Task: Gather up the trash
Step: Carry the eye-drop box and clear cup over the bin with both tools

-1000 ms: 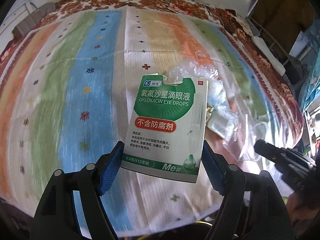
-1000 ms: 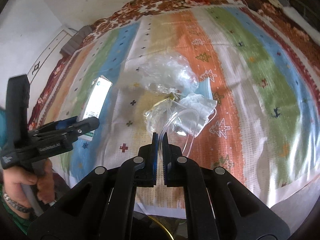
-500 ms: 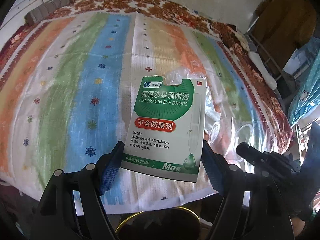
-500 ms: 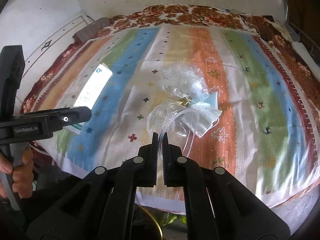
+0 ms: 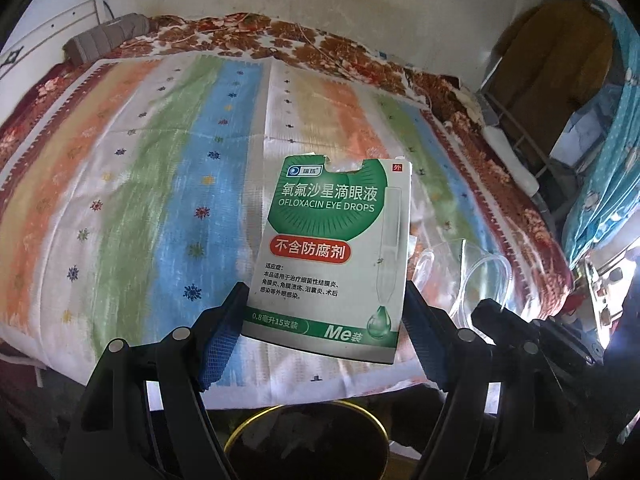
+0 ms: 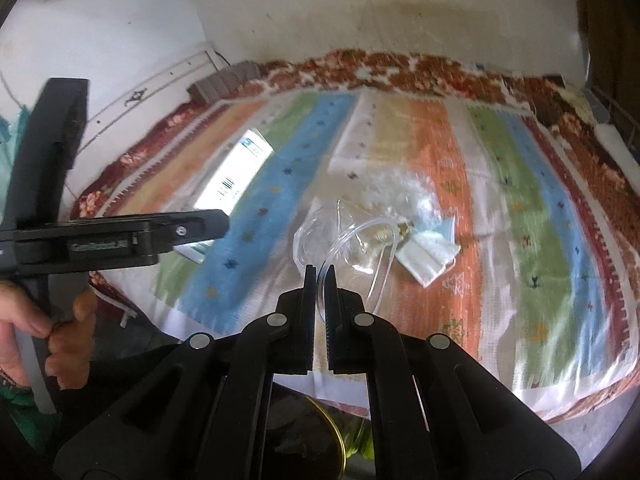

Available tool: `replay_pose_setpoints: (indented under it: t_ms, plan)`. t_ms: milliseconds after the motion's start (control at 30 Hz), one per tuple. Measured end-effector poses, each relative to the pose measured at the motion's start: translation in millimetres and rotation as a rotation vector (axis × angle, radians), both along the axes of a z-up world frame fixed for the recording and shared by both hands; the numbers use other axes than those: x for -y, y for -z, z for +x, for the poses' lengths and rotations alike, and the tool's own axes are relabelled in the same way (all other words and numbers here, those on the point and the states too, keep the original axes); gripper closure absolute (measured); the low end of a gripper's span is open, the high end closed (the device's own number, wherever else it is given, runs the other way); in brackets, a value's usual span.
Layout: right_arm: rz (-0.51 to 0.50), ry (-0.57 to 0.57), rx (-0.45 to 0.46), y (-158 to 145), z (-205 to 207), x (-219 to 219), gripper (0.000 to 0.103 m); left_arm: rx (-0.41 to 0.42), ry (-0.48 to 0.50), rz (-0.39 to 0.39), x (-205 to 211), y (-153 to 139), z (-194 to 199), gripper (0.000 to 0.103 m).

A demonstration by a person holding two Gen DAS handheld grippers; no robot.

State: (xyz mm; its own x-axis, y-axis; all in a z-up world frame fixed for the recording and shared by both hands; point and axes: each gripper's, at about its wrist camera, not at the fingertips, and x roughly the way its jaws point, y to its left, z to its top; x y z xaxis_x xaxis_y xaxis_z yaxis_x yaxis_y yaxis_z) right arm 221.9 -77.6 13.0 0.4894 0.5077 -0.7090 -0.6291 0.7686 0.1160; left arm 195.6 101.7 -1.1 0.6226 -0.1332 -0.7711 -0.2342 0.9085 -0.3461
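While your left gripper (image 5: 324,336) stands wide, its blue pads (image 5: 222,344) press the two side edges of the eye drops box (image 5: 332,256), so the green and white carton sits upright straight ahead of the fingers, printed face toward the camera. Beyond the box lies the striped bedspread (image 5: 160,200), and below the fingers, close under the tool, you can see the brass-coloured rim of a dark bin (image 5: 304,436).

Your right gripper (image 6: 319,276) is pinched almost fully closed on the clear plastic tubing (image 6: 352,248); a loop of the tube rises from between the pads and curves ahead and to the right of the fingertips. Just past that loop, a crumpled clear plastic bag (image 6: 396,192) and a folded face mask (image 6: 430,256) lie among the rest of the litter; whether they hang from the tube or rest on the bedspread cannot be told. Off to the left of this tool, your left hand (image 6: 48,336) grips the handle of the other gripper, with the box seen edge-on ahead of it. Below the right fingers a curve of the bin rim shows again.
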Motion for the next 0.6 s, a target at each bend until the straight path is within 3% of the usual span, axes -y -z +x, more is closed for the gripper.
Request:
replay_pose_setpoints:
  t_ms: [367, 600]
  plan:
    - [0.043, -0.021, 0.014, -7.0, -35.5, 14.3, 0.1, 0.045, -0.016, -0.083, 2.4, -3.6, -42.6, 0.028]
    - [0.07, -0.016, -0.018, -2.5, -52.1, 27.9, 0.1, 0.054, -0.005, -0.082, 18.2, 2.1, -63.6, 0.028]
